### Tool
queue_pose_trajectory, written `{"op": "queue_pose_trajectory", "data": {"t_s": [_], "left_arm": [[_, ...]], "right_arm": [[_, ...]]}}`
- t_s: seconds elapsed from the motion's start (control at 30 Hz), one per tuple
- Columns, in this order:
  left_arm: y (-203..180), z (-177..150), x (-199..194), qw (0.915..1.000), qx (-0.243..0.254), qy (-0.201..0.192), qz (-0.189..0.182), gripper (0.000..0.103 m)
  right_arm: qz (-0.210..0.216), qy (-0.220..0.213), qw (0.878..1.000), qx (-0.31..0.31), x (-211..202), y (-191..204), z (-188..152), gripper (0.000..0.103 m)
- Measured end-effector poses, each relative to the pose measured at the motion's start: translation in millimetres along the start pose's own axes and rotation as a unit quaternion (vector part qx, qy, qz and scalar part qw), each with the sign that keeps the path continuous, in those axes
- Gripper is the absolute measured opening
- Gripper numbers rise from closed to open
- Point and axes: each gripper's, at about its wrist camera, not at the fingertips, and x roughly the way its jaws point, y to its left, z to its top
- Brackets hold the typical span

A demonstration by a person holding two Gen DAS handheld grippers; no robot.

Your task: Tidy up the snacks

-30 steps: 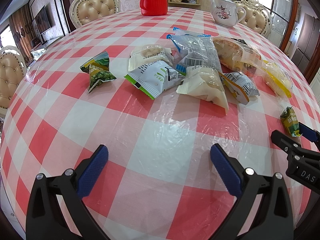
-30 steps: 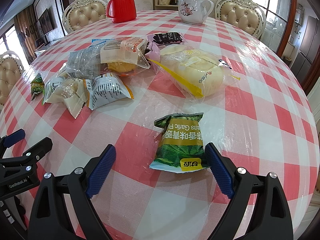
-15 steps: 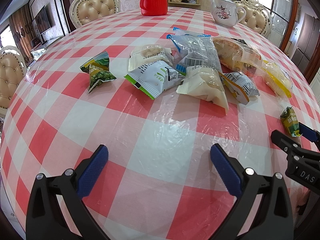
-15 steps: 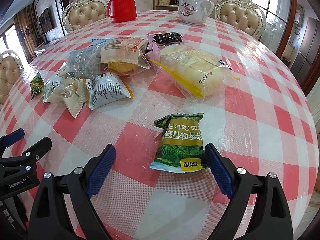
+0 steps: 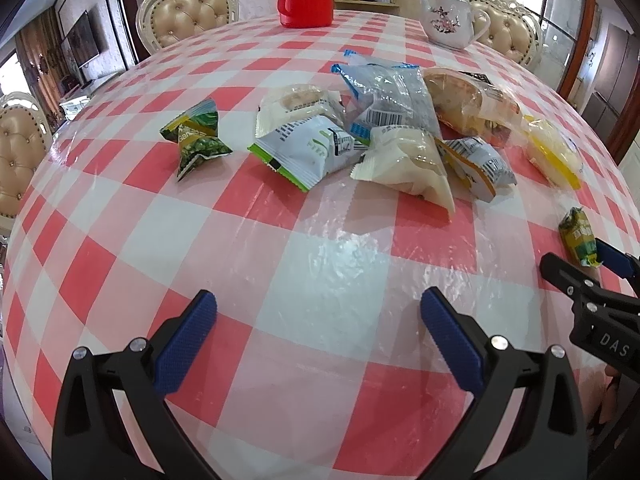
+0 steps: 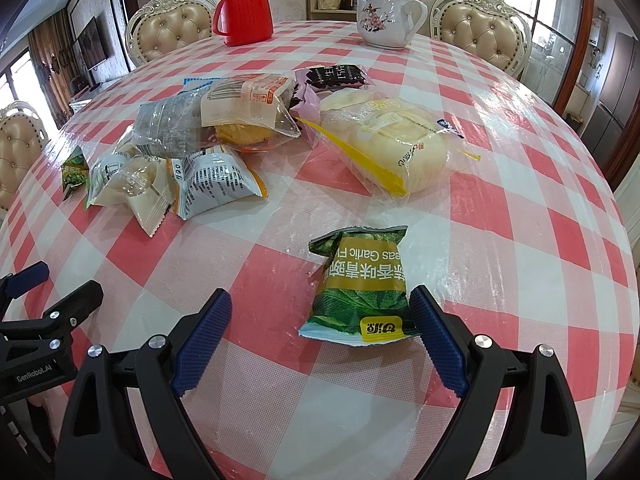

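Observation:
A heap of snack packets (image 5: 384, 132) lies on the red-checked round table (image 5: 320, 264). A green pea packet (image 5: 198, 138) sits apart at the heap's left. My left gripper (image 5: 318, 324) hangs open over bare cloth near the front edge, holding nothing. In the right wrist view a second green pea packet (image 6: 362, 292) lies between my open right gripper (image 6: 320, 328) fingers, close to the right pad (image 6: 438, 340), not clamped. Beyond it are a large yellow-striped bun bag (image 6: 394, 144) and the heap (image 6: 208, 140). The right gripper's tips (image 5: 592, 280) also show at the left view's right edge.
A red thermos (image 6: 244, 10) and a white flowered teapot (image 6: 386, 14) stand at the table's far side. Padded cream chairs (image 6: 172, 26) ring the table. A dark chocolate packet (image 6: 332, 76) lies behind the heap. The left gripper (image 6: 36, 320) shows at the right view's left edge.

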Motion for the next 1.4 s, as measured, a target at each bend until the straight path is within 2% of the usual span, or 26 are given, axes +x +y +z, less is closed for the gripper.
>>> {"op": "queue_pose_trajectory", "data": {"t_s": [0.27, 0.37, 0.47, 0.7, 0.73, 0.8, 0.83, 0.87, 0.93, 1.03, 1.13, 1.3, 1.37, 1.4], "left_arm": [[1, 1, 3, 0.9999, 0.007, 0.004, -0.007, 0.102], [-7, 5, 5, 0.9997, 0.02, 0.005, -0.017, 0.102], [-23, 15, 5, 0.9991, 0.037, -0.012, -0.018, 0.102], [-58, 52, 18, 0.9958, 0.082, -0.04, -0.015, 0.102], [-61, 55, 20, 0.9952, 0.086, -0.044, -0.016, 0.098], [-65, 60, 28, 0.9945, 0.095, -0.043, -0.012, 0.084], [-64, 62, 32, 0.9943, 0.098, -0.037, -0.014, 0.067], [-62, 61, 36, 0.9942, 0.099, -0.032, -0.027, 0.058], [-51, 59, 32, 0.9939, 0.093, -0.025, -0.054, 0.054], [-36, 46, 17, 0.9936, 0.084, -0.046, -0.06, 0.053], [-10, 29, -2, 0.993, 0.053, -0.062, -0.085, 0.053], [31, 5, -28, 0.9905, -0.008, -0.082, -0.11, 0.053], [39, -4, -37, 0.9894, -0.018, -0.089, -0.113, 0.053], [42, -9, -41, 0.9889, -0.022, -0.092, -0.115, 0.053]], "right_arm": [[0.02, 0.009, 1.0, -0.02, -2, -1, -1, 0.087], [0.047, -0.008, 0.999, 0.016, -10, -12, -3, 0.087], [0.075, -0.014, 0.996, 0.043, -15, -25, -3, 0.087], [0.067, -0.033, 0.996, 0.045, -27, -43, -3, 0.087], [0.065, -0.036, 0.996, 0.048, -29, -47, -2, 0.087], [0.064, -0.044, 0.996, 0.053, -32, -52, -2, 0.087], [0.064, -0.046, 0.995, 0.054, -33, -54, -1, 0.087], [0.065, -0.047, 0.995, 0.054, -34, -55, 0, 0.087], [0.066, -0.05, 0.996, 0.041, -34, -52, 5, 0.087], [0.061, -0.05, 0.997, 0.02, -34, -46, 10, 0.087], [0.053, -0.018, 0.998, 0.001, -19, -37, 9, 0.086], [0.037, -0.002, 0.999, -0.013, -2, -21, 9, 0.085], [0.025, -0.003, 0.999, -0.021, 1, -17, 12, 0.083], [0.017, 0.0, 1.0, -0.025, 3, -15, 12, 0.078]]}}
